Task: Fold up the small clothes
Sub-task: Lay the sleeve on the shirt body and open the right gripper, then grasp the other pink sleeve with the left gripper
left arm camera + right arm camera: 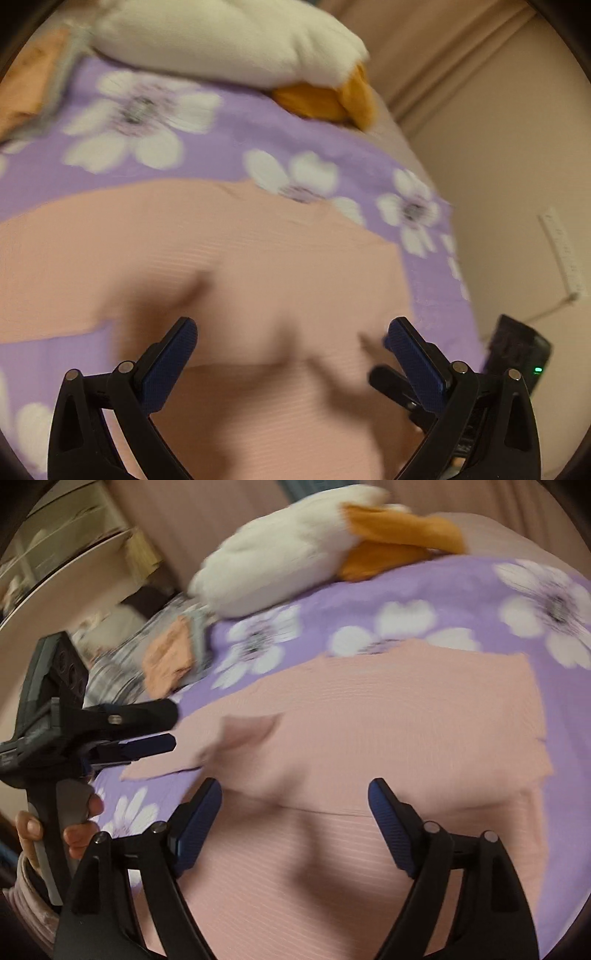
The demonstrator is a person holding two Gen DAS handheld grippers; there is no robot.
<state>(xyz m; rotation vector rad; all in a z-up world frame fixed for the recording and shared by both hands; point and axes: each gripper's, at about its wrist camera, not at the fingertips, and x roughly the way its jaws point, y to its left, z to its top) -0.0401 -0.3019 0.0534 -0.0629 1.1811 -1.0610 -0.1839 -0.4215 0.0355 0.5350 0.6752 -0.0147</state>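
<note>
Both grippers have their blue-padded fingers spread wide with nothing pinched between them. Left gripper [291, 334] hangs over the pink garment [229, 258], pads apart, cloth showing in the gap but not clamped. Same deal with the right gripper [295, 794]: jaws well apart, just pink ribbed cloth below them, no grip on it. Whether the fingertips actually touch the fabric is hard to call, everything is pretty smeared with motion blur.

From the right wrist view the left gripper pokes in from the left edge, seen from the side, held by a hand [77, 830] with a pinkish sleeve [26, 897] down at the wrist.

That garment lies spread out on a purple bedspread [221, 122] with big white flowers. It looks partly folded, with one layer's edge crossing just ahead of the fingers and a loose flap sticking out on its left side in the right wrist view.

Farther back on the bed sits a white plush toy [280, 554] with orange feet [399, 542], resting on the spread. Left of it is a small orange cloth [170, 661] on top of something striped grey. Beige curtains [443, 55] hang behind the bed.
</note>
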